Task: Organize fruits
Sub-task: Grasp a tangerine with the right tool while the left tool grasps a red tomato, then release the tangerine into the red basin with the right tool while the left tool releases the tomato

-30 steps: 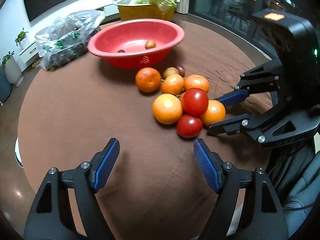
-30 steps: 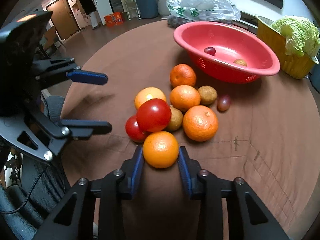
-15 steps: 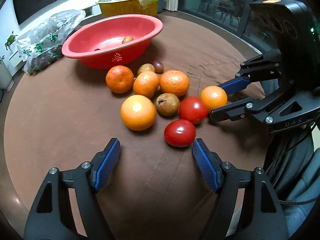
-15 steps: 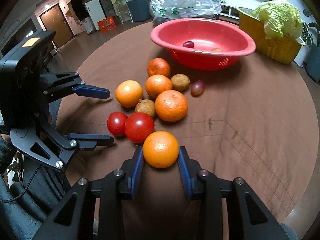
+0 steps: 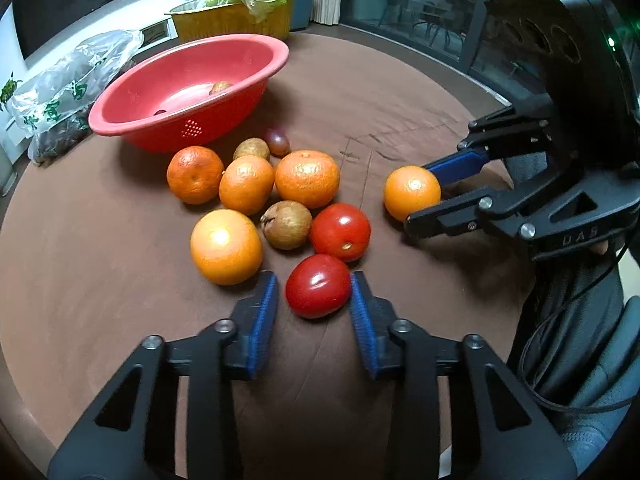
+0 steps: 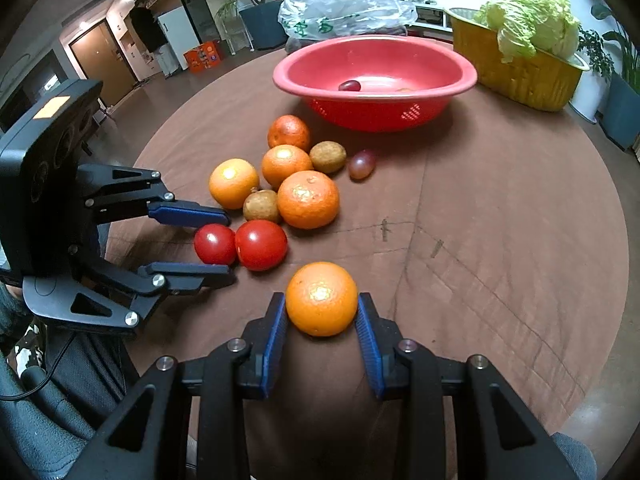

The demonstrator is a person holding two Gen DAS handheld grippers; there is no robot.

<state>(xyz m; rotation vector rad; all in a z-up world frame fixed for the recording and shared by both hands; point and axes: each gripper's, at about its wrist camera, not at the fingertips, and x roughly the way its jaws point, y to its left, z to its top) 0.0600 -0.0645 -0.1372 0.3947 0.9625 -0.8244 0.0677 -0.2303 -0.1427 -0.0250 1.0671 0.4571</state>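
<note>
My right gripper (image 6: 321, 322) is shut on an orange (image 6: 321, 298), held apart from the pile; it also shows in the left wrist view (image 5: 412, 193). My left gripper (image 5: 315, 298) has its jaws around a red tomato (image 5: 318, 285), the right pad touching it and a small gap at the left pad. A second tomato (image 5: 341, 231), several oranges (image 5: 306, 178), brown fruits (image 5: 286, 224) and a purple grape (image 5: 278, 141) lie in a cluster on the brown tablecloth. A red bowl (image 5: 120, 125) behind holds a brown fruit (image 5: 220, 87) and a grape (image 6: 349, 85).
A yellow tub (image 6: 520, 76) with a cabbage (image 6: 532, 20) stands behind the bowl. A plastic bag of produce (image 5: 64, 96) lies at the far left. The round table edge (image 6: 592, 400) curves close on the right.
The left gripper has moved forward and narrowed around the near tomato. The right gripper has pulled the orange away from the pile; the stacked tomato has rolled down.
</note>
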